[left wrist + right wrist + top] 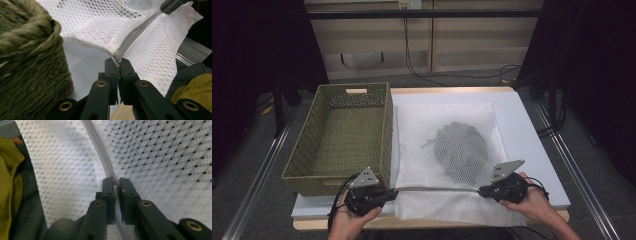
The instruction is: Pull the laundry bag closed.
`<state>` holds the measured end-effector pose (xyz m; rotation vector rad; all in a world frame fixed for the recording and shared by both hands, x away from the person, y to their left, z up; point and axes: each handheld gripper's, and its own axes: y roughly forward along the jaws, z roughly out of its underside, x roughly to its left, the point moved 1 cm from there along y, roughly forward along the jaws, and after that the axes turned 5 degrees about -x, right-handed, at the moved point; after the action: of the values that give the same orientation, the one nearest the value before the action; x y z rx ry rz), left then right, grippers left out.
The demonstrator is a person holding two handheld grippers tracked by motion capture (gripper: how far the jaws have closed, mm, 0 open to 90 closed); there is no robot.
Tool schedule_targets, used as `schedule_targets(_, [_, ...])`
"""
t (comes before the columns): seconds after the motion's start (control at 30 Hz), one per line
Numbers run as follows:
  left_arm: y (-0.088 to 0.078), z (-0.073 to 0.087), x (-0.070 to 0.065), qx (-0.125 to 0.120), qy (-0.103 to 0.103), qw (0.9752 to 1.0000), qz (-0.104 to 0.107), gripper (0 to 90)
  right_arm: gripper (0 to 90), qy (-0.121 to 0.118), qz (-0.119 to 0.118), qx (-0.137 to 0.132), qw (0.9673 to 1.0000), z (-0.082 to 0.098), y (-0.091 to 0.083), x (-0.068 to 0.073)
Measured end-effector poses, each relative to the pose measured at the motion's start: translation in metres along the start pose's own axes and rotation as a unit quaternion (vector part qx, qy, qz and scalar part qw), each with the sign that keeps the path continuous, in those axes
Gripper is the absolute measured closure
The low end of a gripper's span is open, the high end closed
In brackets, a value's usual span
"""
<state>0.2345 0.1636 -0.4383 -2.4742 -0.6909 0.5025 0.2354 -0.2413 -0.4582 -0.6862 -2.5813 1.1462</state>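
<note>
A white mesh laundry bag (447,120) lies on the white table with a dark garment (460,149) inside it. The bag's zipper (437,189) runs taut along the near side between both grippers. My left gripper (394,191) is shut on the zipper's left end, where the fabric bunches between its jaws (118,61). My right gripper (481,190) is shut on the small metal zipper pull (113,176) at the zipper's right end. In the left gripper view the zipper (135,35) stretches away to the right gripper (170,6).
An olive woven basket (388,130) stands on the table's left half, right beside my left gripper, with its wall (30,62) close by. The table's front edge (432,222) is just below the bag. Cables trail on the floor behind.
</note>
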Motion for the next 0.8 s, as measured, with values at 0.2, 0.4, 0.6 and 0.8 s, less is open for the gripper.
schedule_targets(0.2, [0.001, -0.001, 0.0, -0.001, 0.0, 1.0, -0.001, 86.4, 83.9, 0.013, 0.0, -0.007, 0.9999, 0.01, -0.008, -0.009])
schedule_targets(0.4, [0.001, -0.001, 0.002, 0.003, -0.003, 1.0, 0.0, 86.4, 83.9, 0.023, 0.021, 0.005, 0.9995, 0.022, -0.015, -0.013])
schedule_targets(0.6, [-0.001, -0.002, 0.002, -0.008, -0.001, 1.0, 0.005, 86.4, 84.1, 0.034, 0.031, -0.003, 0.9989, 0.029, -0.025, -0.017])
schedule_targets(0.8, [0.001, -0.001, 0.003, 0.001, -0.003, 1.0, 0.004, 86.4, 84.7, 0.038, 0.038, 0.004, 0.9985, 0.034, -0.029, -0.016])
